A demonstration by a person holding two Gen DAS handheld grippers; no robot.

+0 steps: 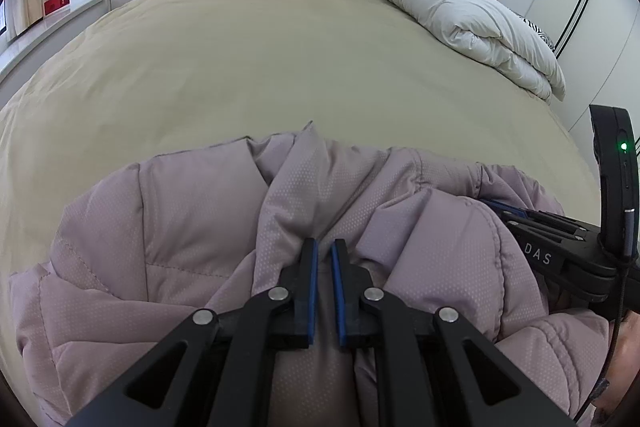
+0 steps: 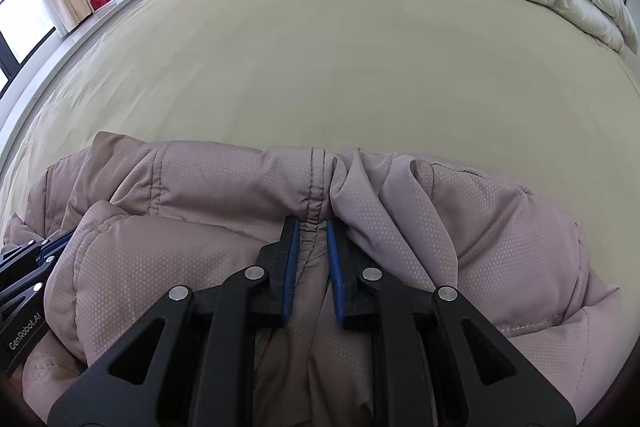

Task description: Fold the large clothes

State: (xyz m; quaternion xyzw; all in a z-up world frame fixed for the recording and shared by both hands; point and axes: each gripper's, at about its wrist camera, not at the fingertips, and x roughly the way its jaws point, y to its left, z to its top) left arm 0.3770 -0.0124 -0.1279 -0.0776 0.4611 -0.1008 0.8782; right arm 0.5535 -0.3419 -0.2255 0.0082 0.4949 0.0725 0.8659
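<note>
Both tools, left (image 1: 325,245) and right (image 2: 311,223), angle steeply downward, each pinching the mauve padded coat (image 1: 192,227).

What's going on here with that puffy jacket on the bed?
A person is folding a large pinkish puffer jacket on a bed with a beige cover, using a hand-held gripper in each hand. The left gripper and the right gripper are each shut on a pinch of the jacket's fabric. A folded white duvet lies at the bed's far corner.

Jacket (image 1: 192,227): quilted mauve cloth, fine dotted weave, slight sheen. Bedsheet (image 1: 240,67): matt tan cloth, smooth. Duvet (image 1: 472,23): soft white cloth, rumpled.
</note>
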